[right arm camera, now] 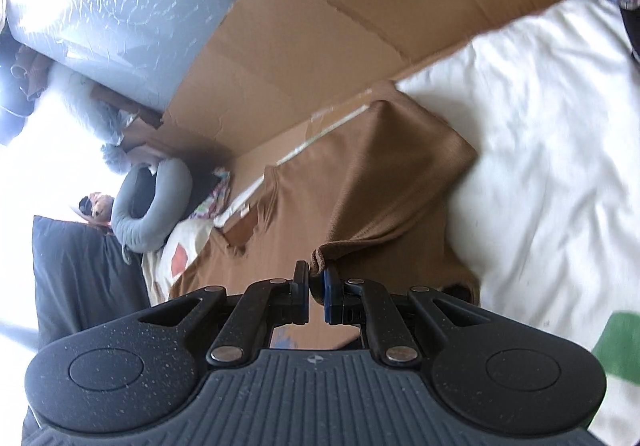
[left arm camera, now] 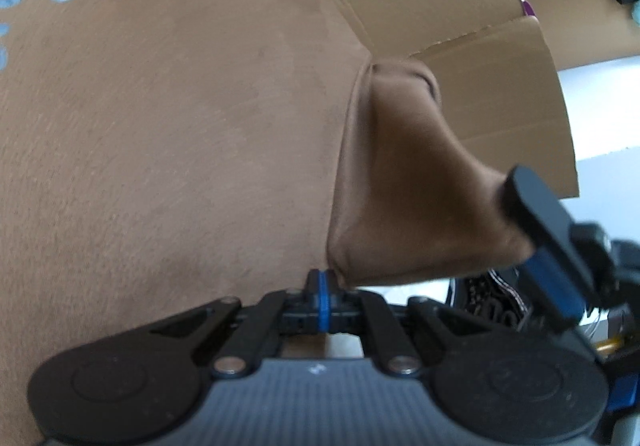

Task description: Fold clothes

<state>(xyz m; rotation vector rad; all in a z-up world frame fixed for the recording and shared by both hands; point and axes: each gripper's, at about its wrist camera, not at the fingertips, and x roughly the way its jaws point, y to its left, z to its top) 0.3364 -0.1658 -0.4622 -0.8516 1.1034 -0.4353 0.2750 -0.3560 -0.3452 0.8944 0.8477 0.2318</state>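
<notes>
A brown T-shirt (right arm camera: 360, 182) with pale blue print is held up over flattened cardboard (right arm camera: 360, 6), partly draped against it. The left tool (left arm camera: 322, 286) is clamped fully shut on a fabric edge at a fold corner; the right tool (right arm camera: 316, 282) is nearly shut, a rolled hem being pinched between its pads. The knit can be judged soft, light and limp, so it is best taken at hems and corners and kept taut. A white sheet (right arm camera: 560, 126) lies beside it; a grey neck pillow (right arm camera: 160, 198) and a plastic-wrapped mattress (right arm camera: 120, 6) stand farther off, clear of the fold.
</notes>
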